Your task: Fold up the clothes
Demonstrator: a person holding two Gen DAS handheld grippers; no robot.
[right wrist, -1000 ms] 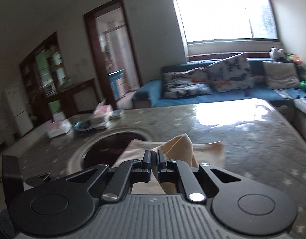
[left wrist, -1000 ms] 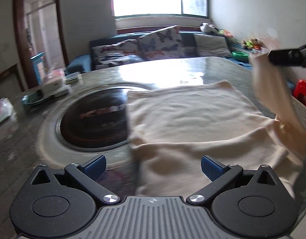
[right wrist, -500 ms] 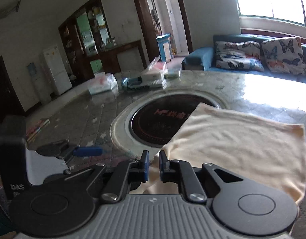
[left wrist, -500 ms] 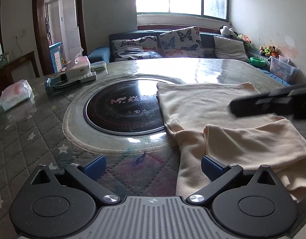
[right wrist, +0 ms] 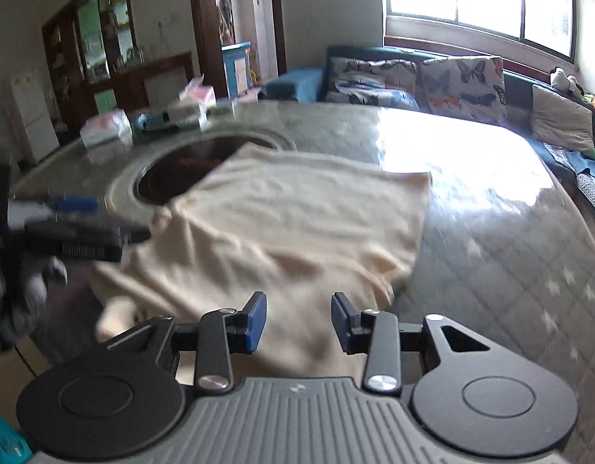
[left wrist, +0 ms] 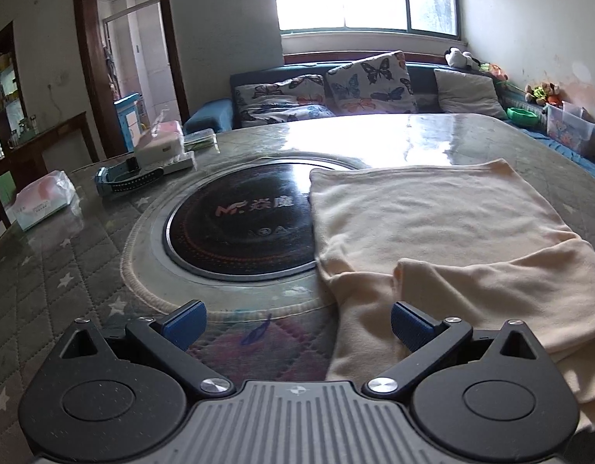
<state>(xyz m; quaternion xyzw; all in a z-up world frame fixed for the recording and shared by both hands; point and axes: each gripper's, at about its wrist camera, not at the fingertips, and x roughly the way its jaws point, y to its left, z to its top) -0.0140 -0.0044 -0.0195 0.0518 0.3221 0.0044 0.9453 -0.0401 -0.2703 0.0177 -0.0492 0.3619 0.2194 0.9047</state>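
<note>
A cream garment (left wrist: 433, 216) lies flat on the quilted table, its left edge overlapping the round hob. A folded-over flap (left wrist: 502, 282) rests across its near part. My left gripper (left wrist: 297, 321) hovers open at the garment's near left edge, its right pad (left wrist: 409, 323) over cloth and nothing pinched. In the right wrist view the garment (right wrist: 297, 208) spreads ahead, blurred. My right gripper (right wrist: 299, 321) is low over its near edge with its jaws opening; cloth lies beneath the gap but the pads do not press on it. The left gripper (right wrist: 81, 220) shows at the far left.
A black round hob (left wrist: 239, 224) is set into the table (left wrist: 46, 270). Tissue packs (left wrist: 42, 199), a white box (left wrist: 162, 147) and a blue item (left wrist: 127, 181) sit at the far left. A blue sofa with butterfly cushions (left wrist: 367, 81) stands behind the table.
The right gripper, shut on a raised flap of the garment, swung it over, came down and let go; the flap now lies folded on the garment. The left gripper stayed open.
</note>
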